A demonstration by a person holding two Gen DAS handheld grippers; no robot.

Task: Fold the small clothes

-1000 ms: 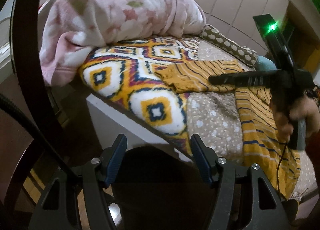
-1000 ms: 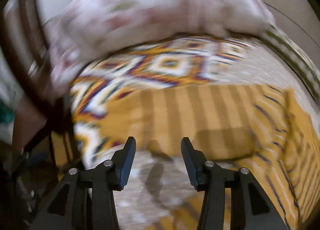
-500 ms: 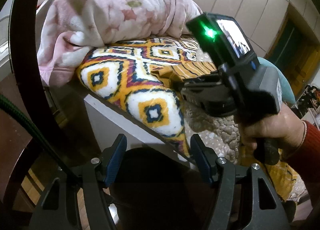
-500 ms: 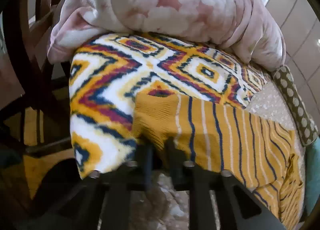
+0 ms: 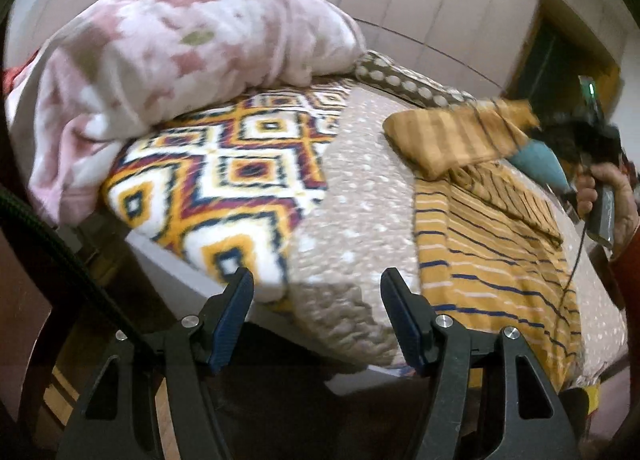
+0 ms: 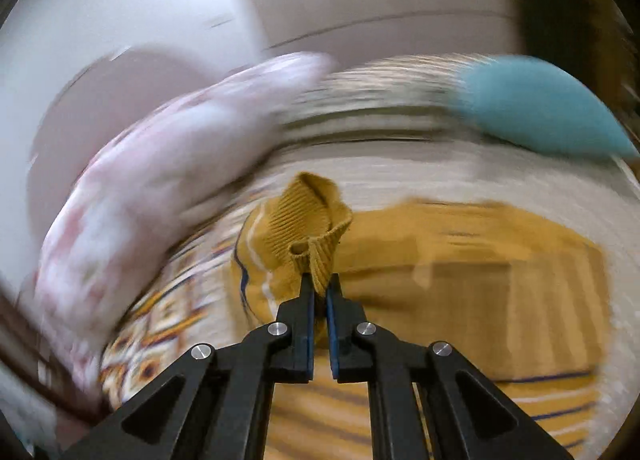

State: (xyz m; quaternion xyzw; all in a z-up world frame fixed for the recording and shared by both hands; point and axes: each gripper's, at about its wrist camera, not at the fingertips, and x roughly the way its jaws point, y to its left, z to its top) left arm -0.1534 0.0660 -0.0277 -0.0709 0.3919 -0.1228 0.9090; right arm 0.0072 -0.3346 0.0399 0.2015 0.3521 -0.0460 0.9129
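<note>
the mustard yellow knitted sweater with thin blue and white stripes lies on the bed, on a beige dotted quilt. its body is spread flat near the front edge of the bed. one sleeve is lifted up and pulled across toward the right side.

the right gripper is pinched tight on the ribbed cuff of that sleeve. the cuff bunches up between the two blue pads. in the left wrist view the right gripper is far off at the right edge, and a hand holds its handle.

the left gripper hangs over the front edge of the bed. its fingers stand wide apart and there is nothing between them.

the sweater looks soft, floppy and light. it will bend and sag wherever it is not held. it does not look slippery, because the knit is bumpy and the pads can bite on it. it will not break, but it could stretch if pulled hard. i think good places to grab are the thick ribbed parts, like the cuff or the bottom hem, or a corner of the body.

count: one sweater, two grippers, one big pink flower blanket, one orange, white and blue diamond blanket, one blue-green pillow.
</note>
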